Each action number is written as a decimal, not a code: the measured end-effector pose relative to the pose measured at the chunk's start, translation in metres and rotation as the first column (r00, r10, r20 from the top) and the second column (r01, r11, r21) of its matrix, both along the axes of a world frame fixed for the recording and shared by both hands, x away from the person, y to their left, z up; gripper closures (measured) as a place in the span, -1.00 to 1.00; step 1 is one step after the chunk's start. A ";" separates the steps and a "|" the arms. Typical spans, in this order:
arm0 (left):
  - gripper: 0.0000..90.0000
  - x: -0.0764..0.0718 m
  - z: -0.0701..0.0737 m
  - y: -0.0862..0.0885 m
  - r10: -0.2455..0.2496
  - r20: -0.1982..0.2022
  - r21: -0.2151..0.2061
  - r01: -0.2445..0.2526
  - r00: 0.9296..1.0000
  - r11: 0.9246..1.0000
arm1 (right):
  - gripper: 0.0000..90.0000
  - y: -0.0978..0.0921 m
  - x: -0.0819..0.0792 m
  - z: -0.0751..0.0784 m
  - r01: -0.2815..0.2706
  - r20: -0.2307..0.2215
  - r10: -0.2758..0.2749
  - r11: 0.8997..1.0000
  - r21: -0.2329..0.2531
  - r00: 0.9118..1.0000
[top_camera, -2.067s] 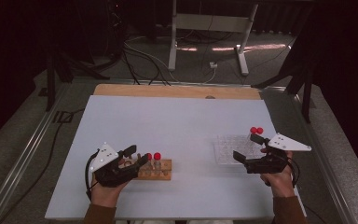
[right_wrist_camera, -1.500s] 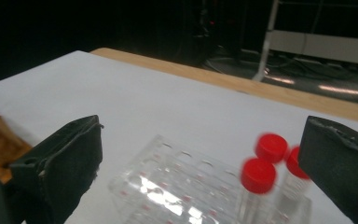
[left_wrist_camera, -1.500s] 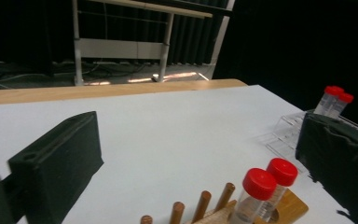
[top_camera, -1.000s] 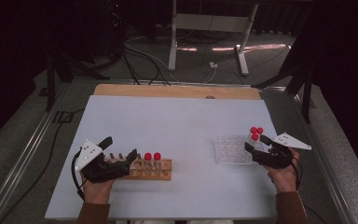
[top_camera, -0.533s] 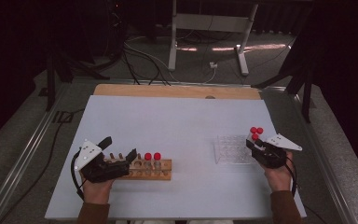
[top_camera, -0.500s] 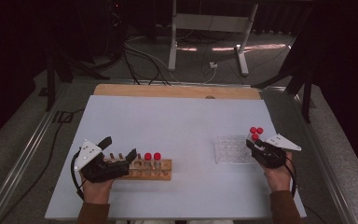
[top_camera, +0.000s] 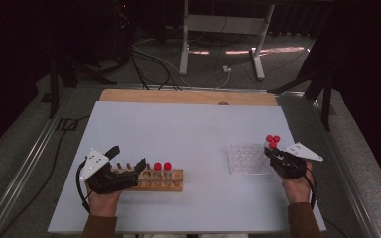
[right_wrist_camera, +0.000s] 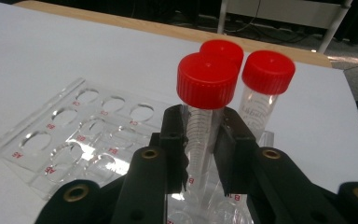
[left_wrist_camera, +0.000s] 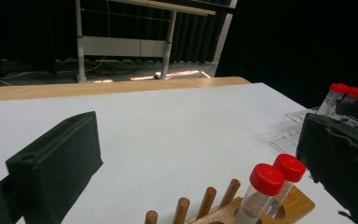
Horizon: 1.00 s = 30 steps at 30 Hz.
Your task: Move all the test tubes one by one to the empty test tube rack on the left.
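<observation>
Right claw [right_wrist_camera: 200, 140]: jaws closed on a red-capped tube [right_wrist_camera: 204, 112], gripped on the clear barrel just under the cap, upright, over the near right corner of the clear acrylic rack [right_wrist_camera: 74, 140]. We cannot tell from the right gripper view whether the tube's foot is already seated in a well or is just above it. Two more red-capped tubes [right_wrist_camera: 265, 88] stand in the same corner of that rack, just behind and beside the gripped one; in the high view the three caps [top_camera: 272, 141] cluster at the rack's far right corner, at the tip of the right claw [top_camera: 274, 154]. Left claw [top_camera: 127, 159]: jaws spread wide apart, holding nothing, set around the left end of the wooden rack [top_camera: 173, 179] on the white worktop [top_camera: 188, 134]. Two capped tubes [left_wrist_camera: 270, 191] remain in the wooden rack, side by side toward its right end, beside a row of bare wooden pegs [left_wrist_camera: 208, 198]. Our reading of progress: the work is moving tubes from the wooden rack to the clear one. Two are placed, the third is in hand at the destination, and two are left to carry over, so a little past halfway. Most wells of the clear rack are unfilled.
</observation>
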<state>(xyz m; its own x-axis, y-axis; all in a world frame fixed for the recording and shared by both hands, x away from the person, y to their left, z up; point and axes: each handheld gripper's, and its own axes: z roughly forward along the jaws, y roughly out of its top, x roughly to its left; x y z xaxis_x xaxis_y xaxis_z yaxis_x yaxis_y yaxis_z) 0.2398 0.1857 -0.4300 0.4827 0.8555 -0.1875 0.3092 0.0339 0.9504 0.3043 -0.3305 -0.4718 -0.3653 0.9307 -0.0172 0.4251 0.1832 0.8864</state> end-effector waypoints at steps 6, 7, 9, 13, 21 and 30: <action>-0.99 0.000 -0.001 0.000 -0.002 -0.003 0.001 0.002 1.000 1.000 | 0.65 -0.001 -0.003 0.007 -0.004 0.020 0.004 1.000 0.009 1.000; -0.99 0.000 -0.001 0.000 -0.003 -0.003 0.003 0.003 1.000 1.000 | 0.65 -0.001 -0.003 0.009 -0.005 0.025 0.005 1.000 0.009 1.000; -0.99 0.001 -0.001 0.000 -0.003 -0.004 0.002 0.003 1.000 1.000 | 0.65 -0.001 -0.004 0.012 -0.005 0.033 0.005 1.000 0.009 0.999; -0.99 0.001 -0.002 -0.001 -0.005 -0.008 0.002 0.005 1.000 1.000 | 0.65 -0.001 -0.006 0.018 -0.007 0.048 0.006 1.000 0.013 0.999; -0.99 0.000 -0.002 0.000 -0.004 -0.007 0.001 0.004 1.000 1.000 | 0.65 -0.002 -0.009 0.026 -0.008 0.057 0.007 1.000 0.015 0.998; -0.99 0.000 -0.001 0.000 -0.001 -0.007 0.000 0.001 1.000 1.000 | 0.65 0.000 -0.014 0.037 -0.018 0.089 0.016 1.000 0.025 0.996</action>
